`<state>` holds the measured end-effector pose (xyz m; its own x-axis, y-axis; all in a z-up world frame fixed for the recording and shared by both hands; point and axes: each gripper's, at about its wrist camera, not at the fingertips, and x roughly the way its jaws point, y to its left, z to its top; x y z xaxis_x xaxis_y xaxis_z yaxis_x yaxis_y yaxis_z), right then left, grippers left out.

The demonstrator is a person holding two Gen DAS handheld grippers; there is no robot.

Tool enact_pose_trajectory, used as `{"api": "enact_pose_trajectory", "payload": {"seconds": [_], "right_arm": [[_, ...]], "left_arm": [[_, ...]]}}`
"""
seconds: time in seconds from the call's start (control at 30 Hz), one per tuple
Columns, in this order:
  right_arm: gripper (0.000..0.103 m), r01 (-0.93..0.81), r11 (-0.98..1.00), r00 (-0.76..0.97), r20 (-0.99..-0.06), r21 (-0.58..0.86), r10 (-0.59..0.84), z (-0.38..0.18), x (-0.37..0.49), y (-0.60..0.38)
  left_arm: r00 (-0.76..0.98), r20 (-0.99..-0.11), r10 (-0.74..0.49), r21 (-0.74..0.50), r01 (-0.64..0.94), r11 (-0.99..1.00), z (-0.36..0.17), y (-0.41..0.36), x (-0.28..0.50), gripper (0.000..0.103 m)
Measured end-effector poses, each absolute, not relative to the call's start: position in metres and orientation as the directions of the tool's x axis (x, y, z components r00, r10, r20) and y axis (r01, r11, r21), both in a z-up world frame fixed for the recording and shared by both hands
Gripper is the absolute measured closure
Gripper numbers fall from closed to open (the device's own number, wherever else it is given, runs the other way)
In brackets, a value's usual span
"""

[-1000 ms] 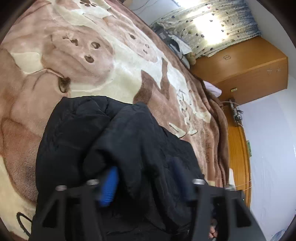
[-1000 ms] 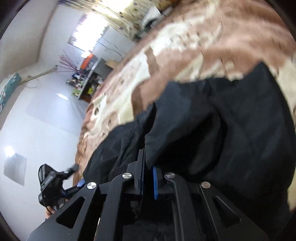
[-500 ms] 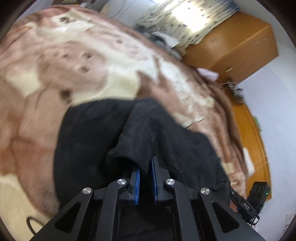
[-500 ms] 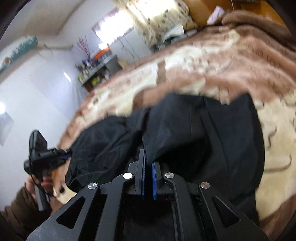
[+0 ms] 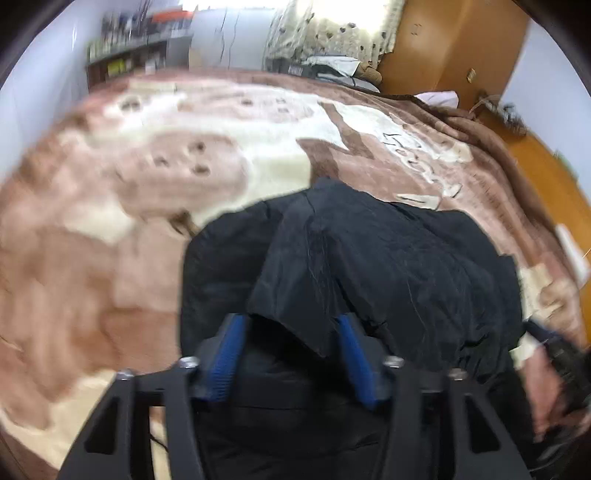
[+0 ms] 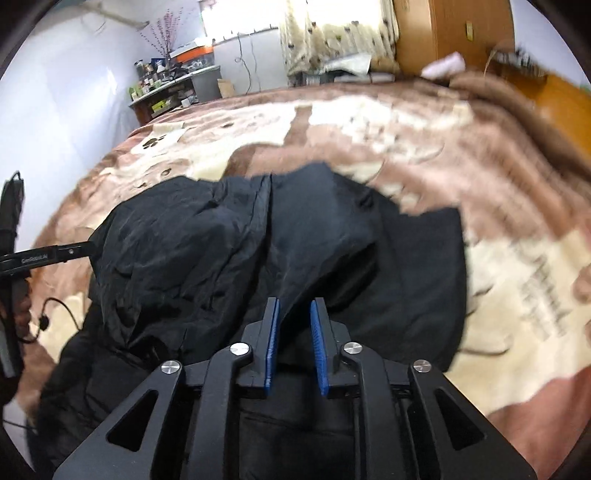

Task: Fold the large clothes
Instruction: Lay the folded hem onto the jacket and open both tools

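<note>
A large black garment [image 5: 388,258] lies bunched on a brown and cream blanket [image 5: 166,177] that covers a bed. My left gripper [image 5: 290,319] is over its near edge. Its jaws are opening, and a folded corner of the cloth hangs loose between the blue pads [image 5: 227,354] without being pressed. In the right wrist view the same garment [image 6: 184,251] spreads ahead. My right gripper [image 6: 296,302] is opening too, with a narrow gap between its pads [image 6: 318,343] and a ridge of cloth sitting in it. The other gripper [image 6: 22,258] shows at the left edge.
A wooden wardrobe [image 5: 454,48] and a patterned curtain [image 5: 332,33] stand past the bed's far end, with cluttered shelves [image 6: 166,88] at the far left. Wooden floor [image 5: 546,173] runs along the bed's right side. A hand [image 5: 554,369] holds the right gripper at the garment's right.
Half a second ago both grippers were shut on folds of the black cloth; now both pairs of jaws have parted, the left wider. Both views have rolled toward level.
</note>
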<state>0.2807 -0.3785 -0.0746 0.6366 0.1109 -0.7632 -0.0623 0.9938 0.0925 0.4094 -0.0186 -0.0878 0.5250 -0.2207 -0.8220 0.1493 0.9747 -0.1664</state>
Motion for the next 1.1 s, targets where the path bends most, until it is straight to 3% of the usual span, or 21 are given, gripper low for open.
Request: {"api": "enact_pose_trajectory", "payload": {"seconds": [0.03,0.17,0.33,0.47,0.77,0.9,1.1], "right_arm": [[0.082,-0.059,0.995,0.656,-0.748,0.082,0.100,-0.068,0.278,-0.378],[0.051,-0.073,0.993,0.658,-0.744,0.095,0.120,-0.063,0.292,-0.368],[0.051,-0.093,0.986,0.607,-0.778,0.136,0.164,-0.088,0.319,-0.346],[0.050,-0.113,0.988,0.518,-0.842,0.105,0.149,-0.121,0.328,-0.334],[0.049,-0.116,0.991,0.460,-0.881,0.063,0.110,-0.156,0.328,-0.332],[0.049,-0.085,0.993,0.462,-0.879,0.083,0.113,-0.136,0.322,-0.333],[0.049,-0.035,0.988,0.607,-0.782,0.151,0.141,-0.065,0.254,-0.356]], "left_arm": [[0.536,-0.810,-0.238,-0.174,0.169,0.970,-0.082,-0.021,0.406,0.045],[0.578,-0.792,-0.194,-0.114,0.172,0.978,-0.067,-0.037,0.401,0.042],[0.536,-0.822,-0.192,-0.074,0.233,0.970,-0.083,-0.073,0.410,0.037],[0.483,-0.871,-0.091,0.051,0.274,0.960,-0.123,-0.092,0.412,0.036],[0.446,-0.889,-0.106,0.004,0.239,0.971,-0.155,-0.083,0.410,0.025],[0.415,-0.900,-0.132,-0.048,0.206,0.977,-0.150,-0.072,0.404,0.025],[0.466,-0.874,-0.137,-0.051,0.193,0.980,-0.108,-0.035,0.355,0.026]]}}
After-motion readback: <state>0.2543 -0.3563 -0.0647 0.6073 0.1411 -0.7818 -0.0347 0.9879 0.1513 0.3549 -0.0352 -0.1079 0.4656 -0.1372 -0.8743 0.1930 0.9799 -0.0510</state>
